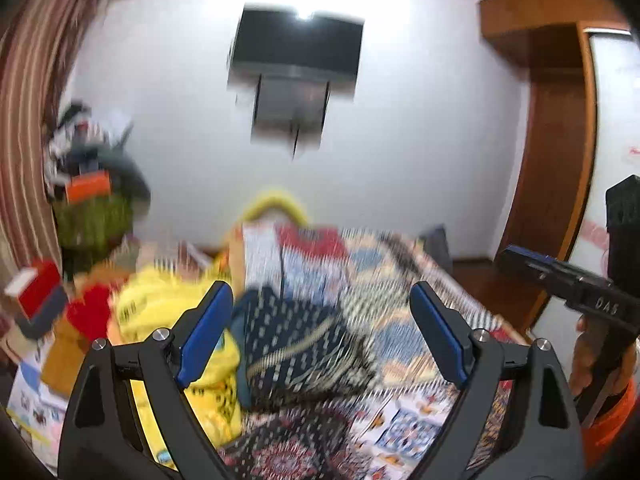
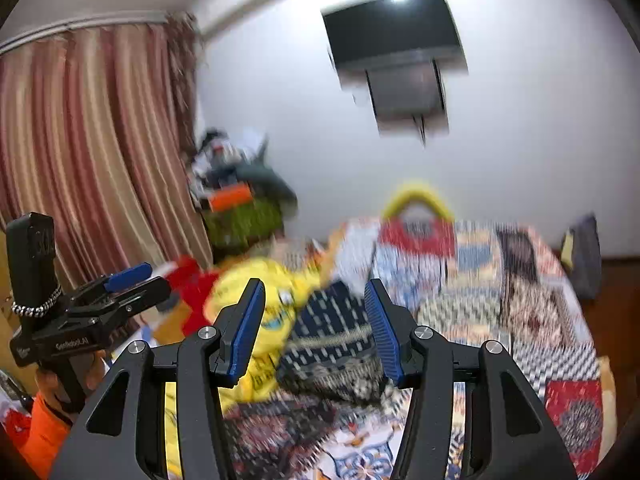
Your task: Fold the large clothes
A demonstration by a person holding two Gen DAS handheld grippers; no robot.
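Observation:
A dark navy garment with pale dots and a striped band (image 1: 296, 344) lies crumpled on the patchwork bedspread (image 1: 400, 320); it also shows in the right wrist view (image 2: 336, 340). A yellow garment (image 1: 160, 304) lies heaped to its left, also in the right wrist view (image 2: 256, 292). My left gripper (image 1: 322, 332) is open and empty, held above the navy garment. My right gripper (image 2: 316, 328) is open and empty, also above it. Each gripper shows in the other's view, the right one (image 1: 568, 284) and the left one (image 2: 100, 292). Both views are motion-blurred.
A wall-mounted television (image 1: 296, 52) hangs ahead. A striped curtain (image 2: 88, 140) is on the left, with a cluttered pile (image 2: 240, 192) beside it. A red item (image 1: 88, 312) and boxes (image 1: 36, 300) lie left of the bed. A wooden wardrobe (image 1: 560, 140) stands right.

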